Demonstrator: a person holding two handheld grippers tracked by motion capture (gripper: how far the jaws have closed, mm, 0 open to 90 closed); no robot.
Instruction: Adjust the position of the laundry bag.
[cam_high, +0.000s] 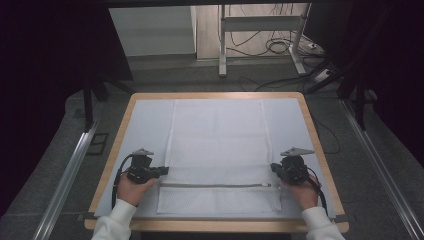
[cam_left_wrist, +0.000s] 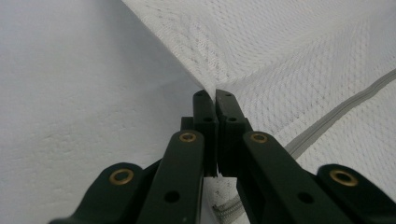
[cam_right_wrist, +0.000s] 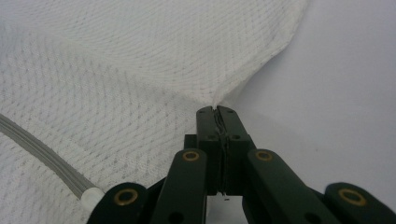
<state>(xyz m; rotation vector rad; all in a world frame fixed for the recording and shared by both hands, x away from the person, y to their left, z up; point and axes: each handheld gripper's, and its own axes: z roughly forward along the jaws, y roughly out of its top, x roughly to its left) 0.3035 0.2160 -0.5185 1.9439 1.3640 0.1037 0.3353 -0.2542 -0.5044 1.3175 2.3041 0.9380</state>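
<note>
Pinching the white mesh bag (cam_high: 218, 150) at both side edges, my left tongs (cam_high: 164, 170) and right tongs (cam_high: 273, 168) are clenched on it; it lies flat on the table (cam_high: 120, 125), light, limp, probably sagging when lifted.

Wooden table (cam_high: 311, 131), white sheet (cam_high: 145, 122), mesh bag (cam_high: 217, 145)

1. A mat (cam_high: 145, 120) lies on the desk (cam_high: 320, 150) and reaches almost to its edges.
2. A mesh bag (cam_high: 217, 145) lies flat on the mat, midway between the left and right edges, running from near the far edge to near the near edge.
3. A zipper (cam_high: 215, 185) crosses the bag from side to side, close to its near end.
4. The left tongs (cam_high: 162, 171) sit at the bag's left edge, just beyond the zipper.
5. The right tongs (cam_high: 274, 168) sit at the bag's right edge, opposite.
</note>
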